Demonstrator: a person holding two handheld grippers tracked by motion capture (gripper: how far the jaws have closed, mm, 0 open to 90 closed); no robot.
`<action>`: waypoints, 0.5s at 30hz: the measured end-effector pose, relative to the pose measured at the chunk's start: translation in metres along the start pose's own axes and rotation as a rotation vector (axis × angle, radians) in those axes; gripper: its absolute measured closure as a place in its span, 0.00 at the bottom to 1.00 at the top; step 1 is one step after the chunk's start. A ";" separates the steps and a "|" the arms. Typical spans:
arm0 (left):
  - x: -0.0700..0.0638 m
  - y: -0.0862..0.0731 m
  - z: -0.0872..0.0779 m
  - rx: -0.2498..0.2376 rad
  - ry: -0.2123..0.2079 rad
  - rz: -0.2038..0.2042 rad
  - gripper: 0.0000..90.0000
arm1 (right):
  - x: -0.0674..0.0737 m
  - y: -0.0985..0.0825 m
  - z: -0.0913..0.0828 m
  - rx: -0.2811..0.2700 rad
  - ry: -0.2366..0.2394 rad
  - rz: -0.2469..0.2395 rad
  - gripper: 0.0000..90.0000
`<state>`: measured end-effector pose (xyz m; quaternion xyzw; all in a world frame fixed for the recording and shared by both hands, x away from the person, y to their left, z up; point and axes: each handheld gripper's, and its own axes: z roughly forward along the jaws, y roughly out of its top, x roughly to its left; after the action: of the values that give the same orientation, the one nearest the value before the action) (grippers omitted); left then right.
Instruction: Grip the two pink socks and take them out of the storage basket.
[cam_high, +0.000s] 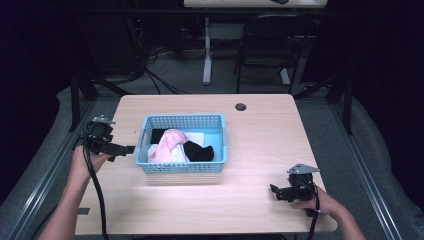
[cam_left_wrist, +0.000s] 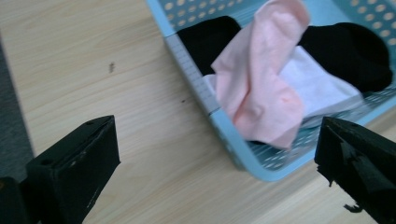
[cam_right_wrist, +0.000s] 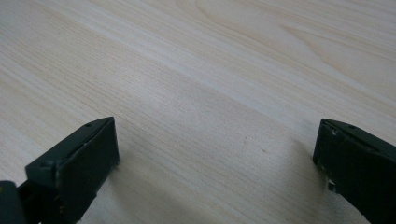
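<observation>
Here the left gripper (cam_left_wrist: 217, 163) stands with jaws spread wide and empty, just short of the blue basket (cam_left_wrist: 233, 140); the pink cloth (cam_left_wrist: 261, 88) drapes over its near rim, ahead between the jaws. The right gripper (cam_right_wrist: 215, 158) gapes empty over bare bench (cam_right_wrist: 210, 70).

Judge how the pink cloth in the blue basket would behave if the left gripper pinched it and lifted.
The pink cloth lies crumpled, with one end draped over the basket rim, so it is probably floppy and would hang limp. It looks thin, so likely light. It overlaps white and black pieces, so it may drag them.
</observation>
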<state>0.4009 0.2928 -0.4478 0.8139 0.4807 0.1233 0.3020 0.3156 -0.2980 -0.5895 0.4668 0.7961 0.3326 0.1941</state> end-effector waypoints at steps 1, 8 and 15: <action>-0.001 0.004 0.001 0.009 -0.011 0.007 0.00 | 0.000 0.000 0.000 0.000 0.000 0.000 0.00; -0.015 0.024 0.012 0.040 -0.014 0.065 0.00 | 0.000 0.000 0.000 0.000 0.000 0.001 0.00; -0.029 0.043 0.032 0.079 -0.026 0.114 0.00 | 0.000 0.000 0.000 0.000 0.000 0.000 0.00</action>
<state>0.4320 0.2404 -0.4441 0.8528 0.4341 0.1106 0.2687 0.3156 -0.2981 -0.5895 0.4669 0.7961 0.3327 0.1939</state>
